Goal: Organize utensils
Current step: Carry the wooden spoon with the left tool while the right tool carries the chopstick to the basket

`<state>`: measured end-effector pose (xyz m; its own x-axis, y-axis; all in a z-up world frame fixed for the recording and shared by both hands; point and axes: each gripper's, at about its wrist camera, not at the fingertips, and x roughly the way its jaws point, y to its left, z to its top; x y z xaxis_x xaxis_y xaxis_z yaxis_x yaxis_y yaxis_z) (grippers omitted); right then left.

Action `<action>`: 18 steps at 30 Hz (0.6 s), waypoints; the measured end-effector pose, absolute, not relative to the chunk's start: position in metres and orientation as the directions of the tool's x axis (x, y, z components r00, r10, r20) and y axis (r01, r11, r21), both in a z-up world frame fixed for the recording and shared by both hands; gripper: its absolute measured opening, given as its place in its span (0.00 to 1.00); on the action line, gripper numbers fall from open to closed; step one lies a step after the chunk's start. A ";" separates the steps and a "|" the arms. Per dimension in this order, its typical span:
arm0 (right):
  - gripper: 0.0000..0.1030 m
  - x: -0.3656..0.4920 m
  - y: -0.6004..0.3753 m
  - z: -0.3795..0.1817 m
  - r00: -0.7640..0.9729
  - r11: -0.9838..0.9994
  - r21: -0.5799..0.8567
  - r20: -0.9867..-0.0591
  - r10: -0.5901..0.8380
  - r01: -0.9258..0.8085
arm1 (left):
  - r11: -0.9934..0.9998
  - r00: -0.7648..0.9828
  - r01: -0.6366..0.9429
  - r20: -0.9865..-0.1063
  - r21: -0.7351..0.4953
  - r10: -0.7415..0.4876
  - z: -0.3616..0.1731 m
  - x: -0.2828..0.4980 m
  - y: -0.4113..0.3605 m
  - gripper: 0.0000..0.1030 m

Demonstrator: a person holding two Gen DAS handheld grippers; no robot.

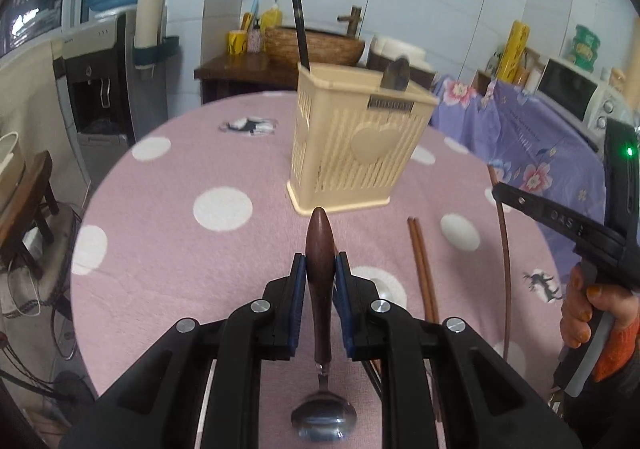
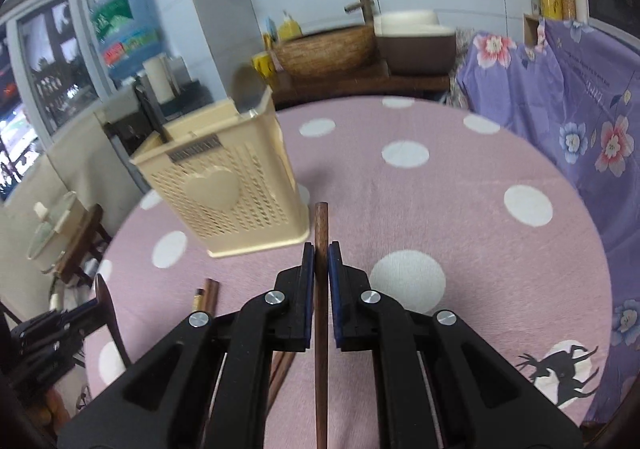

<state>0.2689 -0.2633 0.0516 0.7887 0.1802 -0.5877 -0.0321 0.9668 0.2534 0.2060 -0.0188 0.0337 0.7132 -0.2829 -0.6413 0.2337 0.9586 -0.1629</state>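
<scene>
In the left wrist view the left gripper [image 1: 320,269] has its jaws clamped on one spoon [image 1: 320,277] at the lower centre, wooden handle forward, its steel bowl partly hidden below; right of it two chopsticks [image 1: 422,273] lie together on the bench [image 1: 180,249], their near ends cut off by the gripper; the cream utensil holder [image 1: 356,145] stands at centre, its contents blurred; the right gripper [image 2: 321,261] only shows its grip in its own view: jaws clamped on one chopstick [image 2: 321,225] at lower centre, the holder at left.
</scene>
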 end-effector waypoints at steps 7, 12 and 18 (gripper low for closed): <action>0.08 0.221 -0.282 0.088 0.847 0.959 0.268 -0.487 0.214 -0.088 | 0.955 0.757 0.254 -0.583 -0.152 -0.294 0.057 0.190 -0.008 0.16; 0.08 0.211 -0.285 0.097 0.855 0.959 0.264 -0.469 0.220 -0.103 | 0.955 0.771 0.251 -0.564 -0.159 -0.296 0.060 0.188 -0.004 0.16; 0.08 0.205 -0.283 0.107 0.863 0.958 0.260 -0.450 0.232 -0.122 | 0.952 0.772 0.248 -0.556 -0.181 -0.307 0.062 0.196 0.000 0.16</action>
